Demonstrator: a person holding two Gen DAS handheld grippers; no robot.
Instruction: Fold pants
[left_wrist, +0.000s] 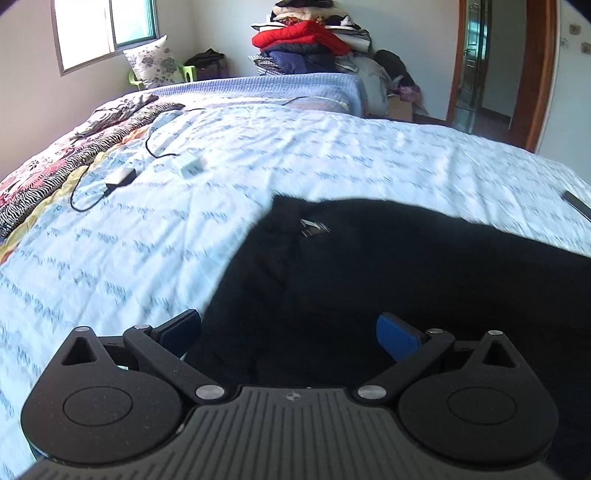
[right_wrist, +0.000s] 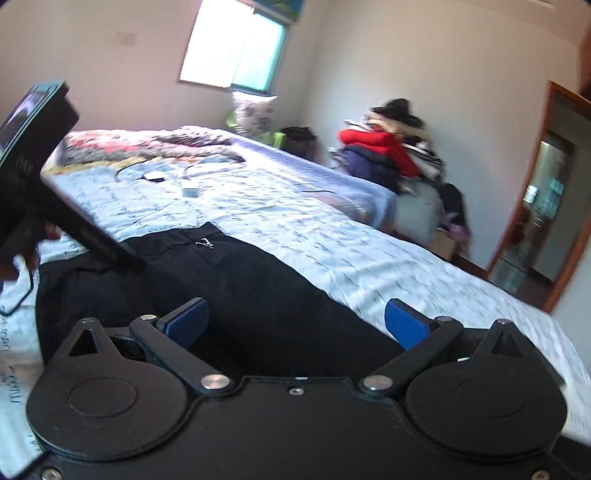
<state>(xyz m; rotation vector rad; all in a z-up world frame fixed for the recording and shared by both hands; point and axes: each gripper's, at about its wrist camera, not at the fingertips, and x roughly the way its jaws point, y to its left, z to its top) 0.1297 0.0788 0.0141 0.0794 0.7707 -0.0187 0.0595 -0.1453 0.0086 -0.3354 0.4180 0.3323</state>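
Black pants (left_wrist: 406, 280) on bed (left_wrist: 147, 258); left claw (left_wrist: 290, 334), right claw (right_wrist: 295, 325) both spread wide, empty; right view alone shows the left device's body (right_wrist: 44, 177).

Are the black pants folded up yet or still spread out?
Spread out, it seems. The black pants lie as a wide dark sheet over the bed; no neat folded stack shows.
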